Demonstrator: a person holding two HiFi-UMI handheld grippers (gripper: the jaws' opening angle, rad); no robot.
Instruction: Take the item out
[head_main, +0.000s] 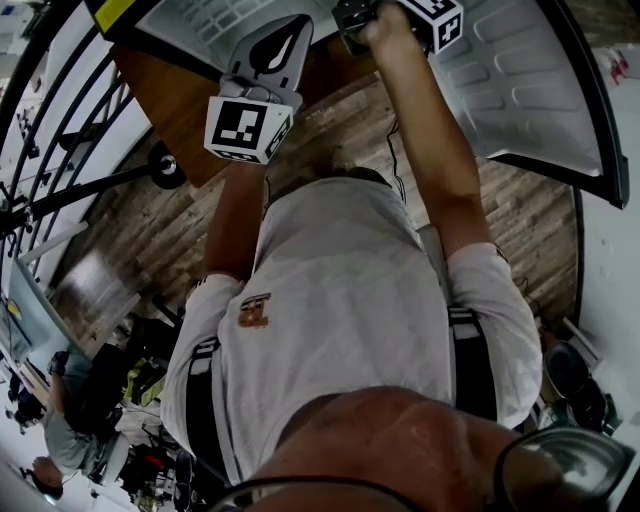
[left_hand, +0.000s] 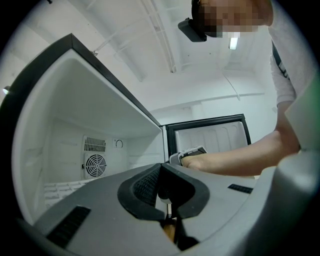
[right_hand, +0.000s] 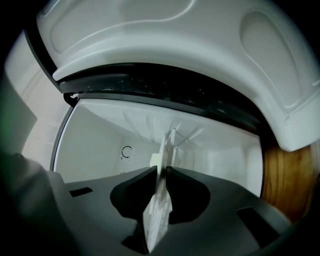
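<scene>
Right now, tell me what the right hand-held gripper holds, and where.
The right hand-held gripper is clamped on a thin white panel, edge-on, pinched across its flat faces, far end poking beyond the jaws.

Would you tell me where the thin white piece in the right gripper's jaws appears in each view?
Head view: not in it.
Left gripper view: not in it.
Right gripper view: thin white piece, centre, clamped by the right gripper.
Shared landmark: round back-wall fitting, both gripper views.

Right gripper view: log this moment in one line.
right gripper | jaws shut on thin white ribbed panel | white fridge compartment behind
</scene>
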